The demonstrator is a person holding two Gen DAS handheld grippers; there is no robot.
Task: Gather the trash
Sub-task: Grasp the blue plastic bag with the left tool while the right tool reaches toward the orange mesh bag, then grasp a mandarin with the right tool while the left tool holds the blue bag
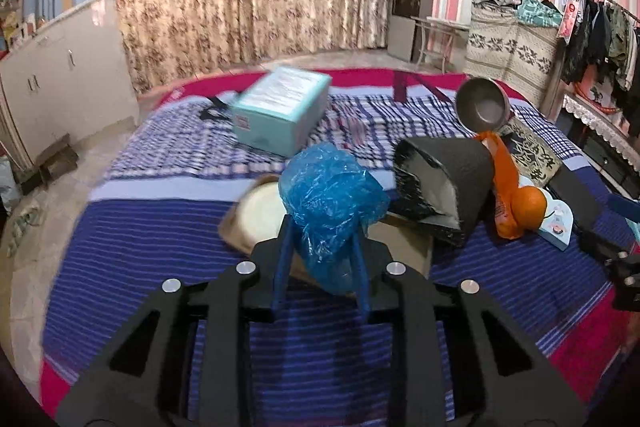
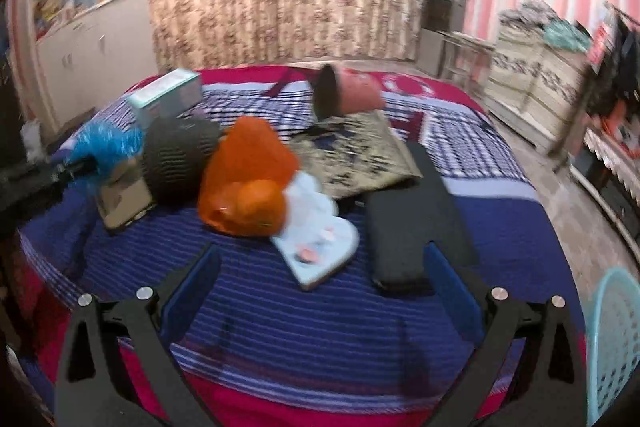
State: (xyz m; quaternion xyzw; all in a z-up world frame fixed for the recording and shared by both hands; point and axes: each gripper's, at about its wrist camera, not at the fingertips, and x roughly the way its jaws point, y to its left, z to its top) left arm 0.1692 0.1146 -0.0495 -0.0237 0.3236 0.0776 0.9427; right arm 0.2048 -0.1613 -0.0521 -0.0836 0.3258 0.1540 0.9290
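One blue bag (image 1: 330,203) upright, apparently pinched by left gripper (image 1: 320,263).

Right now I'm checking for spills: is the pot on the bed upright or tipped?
Tipped. The pot lies on its side, its dark mouth facing the camera, showing nothing inside.

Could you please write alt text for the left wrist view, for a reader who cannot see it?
The left gripper is shut on a crumpled blue plastic bag, held above a bed with a striped blue cover. Behind lie a teal box, a black curved object, an orange bag and a tipped bowl.
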